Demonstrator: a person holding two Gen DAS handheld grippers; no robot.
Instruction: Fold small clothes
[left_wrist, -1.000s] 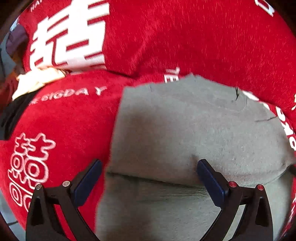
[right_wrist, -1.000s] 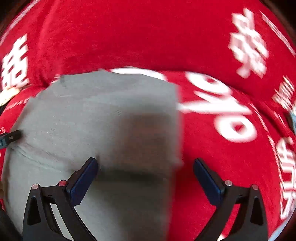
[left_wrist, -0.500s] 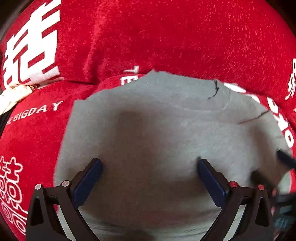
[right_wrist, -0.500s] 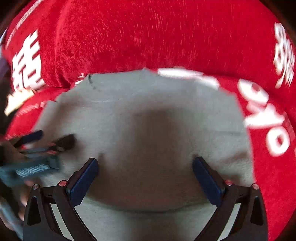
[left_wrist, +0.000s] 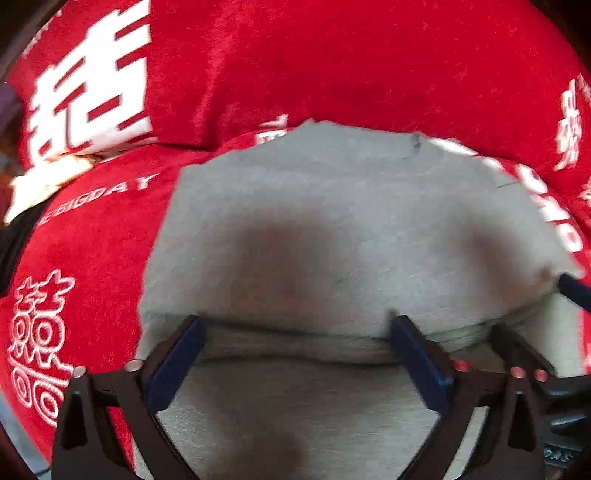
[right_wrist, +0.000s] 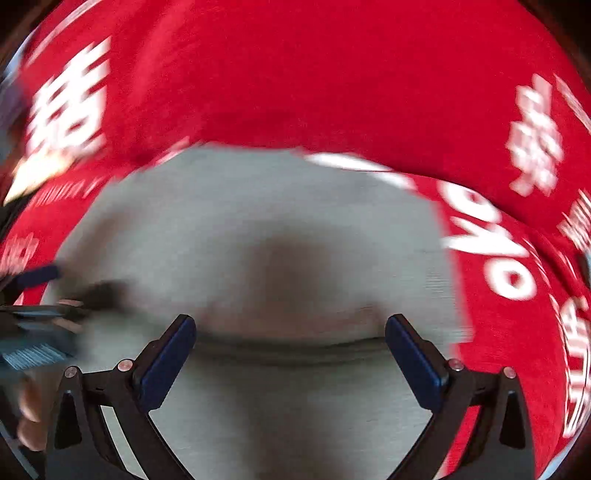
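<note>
A grey garment (left_wrist: 332, 229) lies flat on a red cloth, folded over, with a fold edge running across just in front of my fingers. My left gripper (left_wrist: 295, 332) is open and empty, its blue pads straddling that fold edge. My right gripper (right_wrist: 290, 332) is open and empty over the same garment (right_wrist: 258, 221), at the same fold line. The right gripper's fingers (left_wrist: 517, 347) show at the lower right of the left wrist view. The left gripper's fingers (right_wrist: 40, 277) show blurred at the left of the right wrist view.
The red cloth (left_wrist: 332, 66) with white printed characters and letters covers the surface and rises behind the garment. A pale cloth bundle (left_wrist: 44, 181) and dark items lie at the far left edge.
Both grippers have drawn back toward the near side: the fold edge that was below the fingers now sits level with the fingertips. Both stay open. The two grippers remain side by side.
</note>
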